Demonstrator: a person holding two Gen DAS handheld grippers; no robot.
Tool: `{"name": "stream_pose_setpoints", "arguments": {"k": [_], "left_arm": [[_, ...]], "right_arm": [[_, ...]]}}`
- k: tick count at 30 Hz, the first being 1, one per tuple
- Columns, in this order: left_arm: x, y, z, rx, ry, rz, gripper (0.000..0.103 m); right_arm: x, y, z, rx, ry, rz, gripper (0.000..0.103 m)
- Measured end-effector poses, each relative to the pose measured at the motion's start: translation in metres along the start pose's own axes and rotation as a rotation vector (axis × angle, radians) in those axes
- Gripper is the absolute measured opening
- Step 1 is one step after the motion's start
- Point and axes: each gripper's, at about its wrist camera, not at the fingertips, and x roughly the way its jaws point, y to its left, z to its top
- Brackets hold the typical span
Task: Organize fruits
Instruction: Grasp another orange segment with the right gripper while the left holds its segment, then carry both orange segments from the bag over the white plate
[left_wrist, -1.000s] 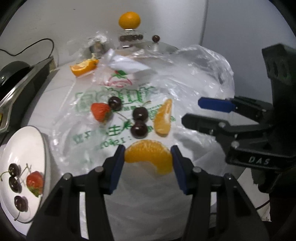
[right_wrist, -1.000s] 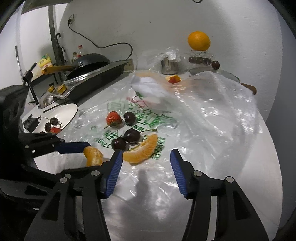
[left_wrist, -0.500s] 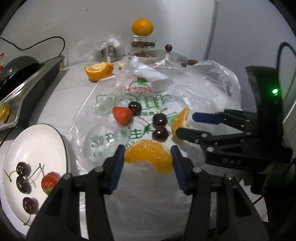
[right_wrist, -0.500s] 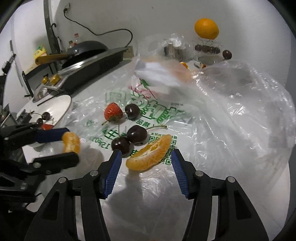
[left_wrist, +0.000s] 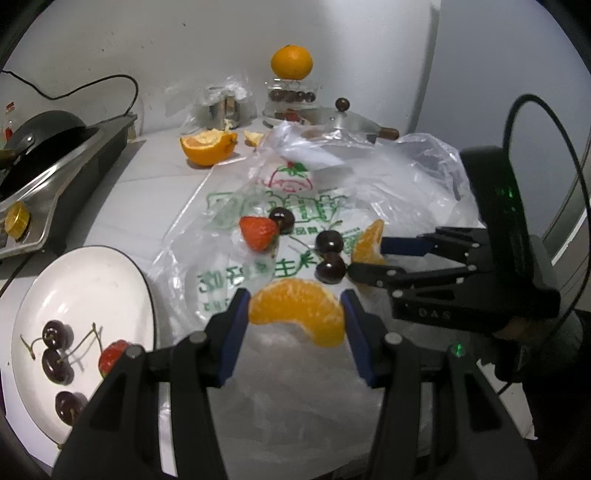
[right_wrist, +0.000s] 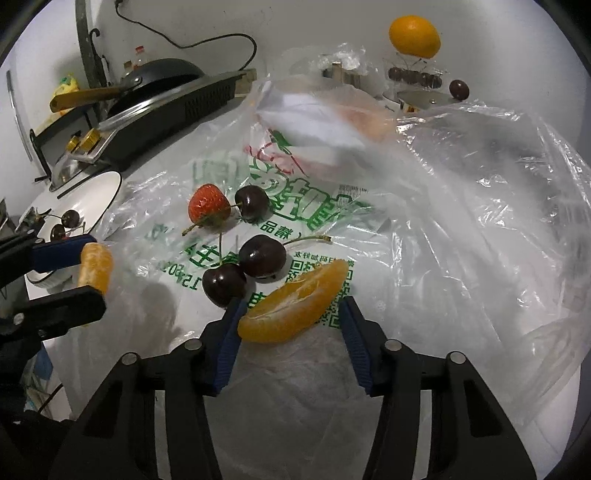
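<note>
Since a second ago the right gripper (right_wrist: 290, 319) has come down and forward over the bag's fruit, and the white plate (left_wrist: 92, 269) has slid further into the left view.

From the left wrist, the left gripper (left_wrist: 295, 314) pinches an orange segment (left_wrist: 297, 310) between its blue pads, held above the printed plastic bag (left_wrist: 258, 258) spread on the desk (left_wrist: 147, 192). On the bag just beyond lie a strawberry (left_wrist: 258, 232) and three dark cherries (left_wrist: 330, 267). To the near left the plate holds three more cherries and a second strawberry. Far back sit a cut orange half (left_wrist: 208, 147) and a whole orange (left_wrist: 291, 61).

From the right wrist, the right gripper's jaws are closing around a second orange segment (right_wrist: 295, 302) lying on the bag; the left pad touches its end, while the right pad appears just clear. Two cherries sit just to the far left of it, the strawberry beyond. At the left edge the left gripper shows with its held segment.
</note>
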Motion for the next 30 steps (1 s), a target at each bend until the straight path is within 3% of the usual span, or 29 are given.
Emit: {"name": "stream_pose_setpoints", "arguments": {"k": [5,30], "left_arm": [[-0.01,0.002,-0.001,0.0,-0.013,0.007,0.051],[-0.067,0.013,-0.024,-0.018,-0.095,0.015,0.052]], "right_arm": [[-0.004,0.003,0.0,0.005,-0.015,-0.009,0.044],[-0.057,0.053,0.004,-0.047,-0.112,-0.004,0.043]]}}
